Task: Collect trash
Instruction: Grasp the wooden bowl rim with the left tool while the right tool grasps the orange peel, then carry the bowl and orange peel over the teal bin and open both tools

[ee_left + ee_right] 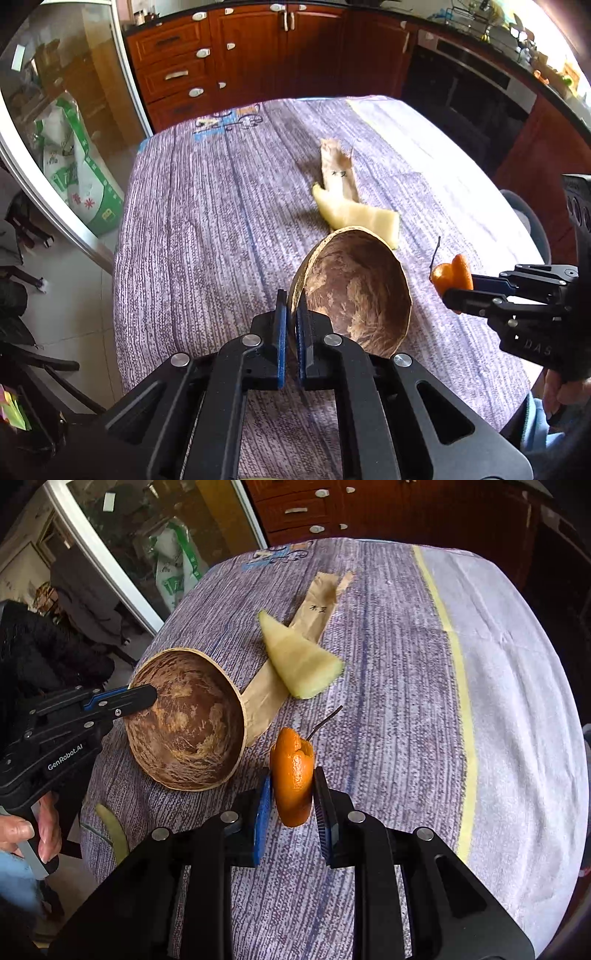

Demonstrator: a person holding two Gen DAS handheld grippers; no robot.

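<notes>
A brown coconut-shell bowl (362, 291) (192, 723) is tilted over the purple tablecloth (203, 221). My left gripper (291, 306) (142, 698) is shut on its near rim. My right gripper (291, 786) (456, 286) is shut on a curled piece of orange peel (293, 775) (452, 275), held just right of the bowl. On the cloth beyond lie a pale yellow melon rind (354, 216) (299, 661) and a brown paper sleeve (338, 170) (314, 609) partly under it. A thin dark stem (325, 718) lies behind the peel.
Another yellow-green peel strip (110, 830) lies at the table's near left edge. Red-brown cabinets (240, 55) and an oven (469, 85) stand behind the table. A glass door (66, 110) with a green-white sack (81, 173) behind it is on the left. A person's hand (26, 830) grips the left handle.
</notes>
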